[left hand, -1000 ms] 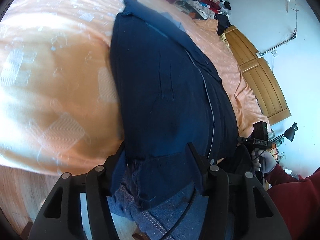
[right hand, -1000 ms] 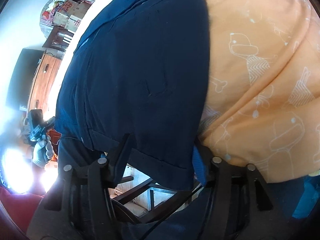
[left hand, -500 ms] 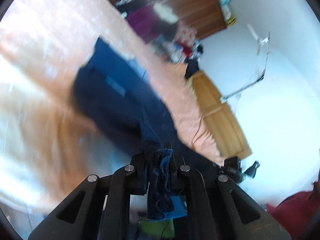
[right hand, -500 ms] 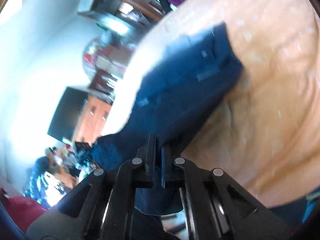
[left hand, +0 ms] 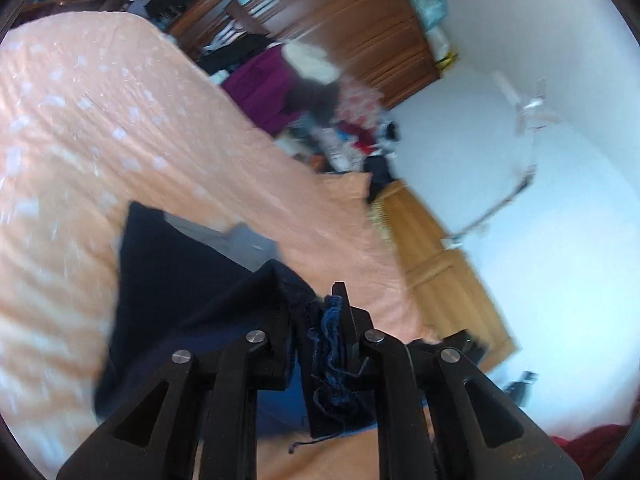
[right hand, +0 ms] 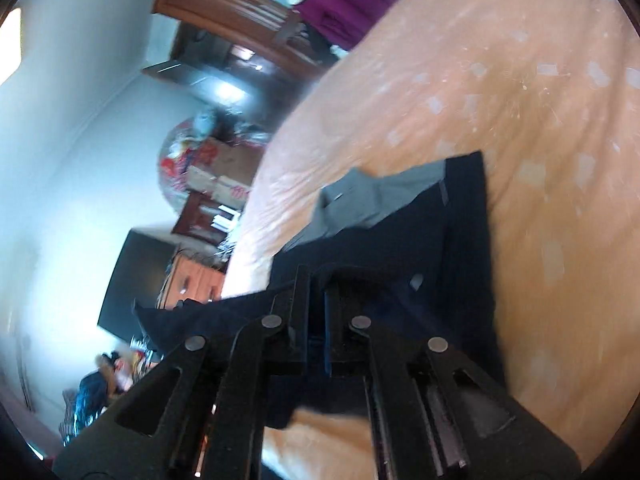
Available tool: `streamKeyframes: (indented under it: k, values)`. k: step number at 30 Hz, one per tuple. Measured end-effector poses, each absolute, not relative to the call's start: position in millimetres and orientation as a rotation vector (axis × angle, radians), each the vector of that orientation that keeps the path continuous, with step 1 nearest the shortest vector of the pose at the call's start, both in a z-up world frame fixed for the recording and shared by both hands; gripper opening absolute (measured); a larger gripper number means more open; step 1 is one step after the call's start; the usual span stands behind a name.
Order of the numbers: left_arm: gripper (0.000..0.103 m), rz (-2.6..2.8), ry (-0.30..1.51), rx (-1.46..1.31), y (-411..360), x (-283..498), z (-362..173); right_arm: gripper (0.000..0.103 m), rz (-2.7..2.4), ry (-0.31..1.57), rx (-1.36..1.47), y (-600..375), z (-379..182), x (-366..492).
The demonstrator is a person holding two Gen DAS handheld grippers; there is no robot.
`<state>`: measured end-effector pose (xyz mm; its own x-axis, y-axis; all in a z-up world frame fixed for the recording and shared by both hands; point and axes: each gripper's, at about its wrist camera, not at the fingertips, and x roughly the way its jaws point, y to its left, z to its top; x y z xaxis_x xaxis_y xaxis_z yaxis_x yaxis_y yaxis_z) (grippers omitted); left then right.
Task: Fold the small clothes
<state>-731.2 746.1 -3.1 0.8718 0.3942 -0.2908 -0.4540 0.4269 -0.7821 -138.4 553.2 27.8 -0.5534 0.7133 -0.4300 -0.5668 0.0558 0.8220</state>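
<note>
In the left wrist view, I am holding my left gripper (left hand: 316, 320) pinched tight on the frayed hem of the dark blue shorts (left hand: 180, 288). The rest of the shorts are lying on the peach bed cover (left hand: 100, 120), with the grey inside of the waist showing at the far end. The wooden wardrobe (left hand: 360, 20) and a pile of clothes (left hand: 280, 88) are sitting past the far edge of the bed. I am thinking I should be carrying this hem straight toward the waist and keeping it low, so the cloth is not flopping sideways

In the right wrist view, my right gripper (right hand: 318, 308) is squeezing the other hem corner of the shorts (right hand: 460, 248), and its jaws are pressed nearly together on the cloth. The shorts are hanging in a fold between my gripper and the waist. I am thinking both hands should be moving at the same pace, keeping the hem edge stretched flat between them, then laying it right on the waist edge before letting go
</note>
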Motion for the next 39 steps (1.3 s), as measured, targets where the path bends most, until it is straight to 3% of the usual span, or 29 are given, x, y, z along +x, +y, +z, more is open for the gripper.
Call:
streamKeyframes:
  k: [3, 6, 8, 10, 13, 15, 17, 20, 26, 27, 28, 29, 35, 39]
  values:
    - [0.028, 0.601, 0.150, -1.032, 810, -705, -37, 0.011, 1.597, 1.400, 0.075, 599, -13, -120]
    - [0.054, 0.709, 0.311, -1.130, 862, -685, -99, 0.023, 1.456, 1.507, -0.026, 630, -69, -108]
    - [0.059, 0.772, 0.389, -1.155, 876, -679, -126, 0.029, 1.431, 1.521, -0.042, 633, -87, -108]
    - [0.061, 0.794, 0.407, -1.132, 877, -677, -133, 0.033, 1.462, 1.484, -0.056, 632, -85, -111]
    - [0.083, 0.780, 0.346, -1.058, 865, -680, -112, 0.043, 1.519, 1.363, -0.164, 637, -68, -124]
    - [0.084, 0.792, 0.337, -1.009, 855, -684, -96, 0.050, 1.547, 1.241, -0.268, 645, -53, -135]
    - [0.084, 0.796, 0.323, -0.967, 839, -692, -83, 0.068, 1.552, 1.142, -0.334, 651, -43, -145]
    - [0.085, 0.805, 0.297, -0.950, 820, -711, -69, 0.071, 1.530, 1.106, -0.350, 656, -45, -146]
    - [0.086, 0.827, 0.323, -0.967, 788, -740, -75, 0.064, 1.475, 1.139, -0.428, 667, -70, -156]
    - [0.086, 0.832, 0.333, -0.970, 783, -740, -79, 0.056, 1.476, 1.142, -0.421, 666, -71, -155]
    - [0.086, 0.834, 0.335, -0.982, 777, -742, -83, 0.020, 1.485, 1.146, -0.402, 666, -71, -153]
    - [0.086, 0.834, 0.330, -0.991, 771, -747, -87, 0.000, 1.478, 1.147, -0.386, 664, -70, -151]
    - [0.086, 0.848, 0.324, -0.999, 747, -751, -98, 0.000, 1.420, 1.194, -0.296, 646, -75, -114]
    - [0.086, 0.828, 0.309, -0.988, 723, -754, -95, 0.002, 1.491, 1.097, -0.351, 622, -47, -140]
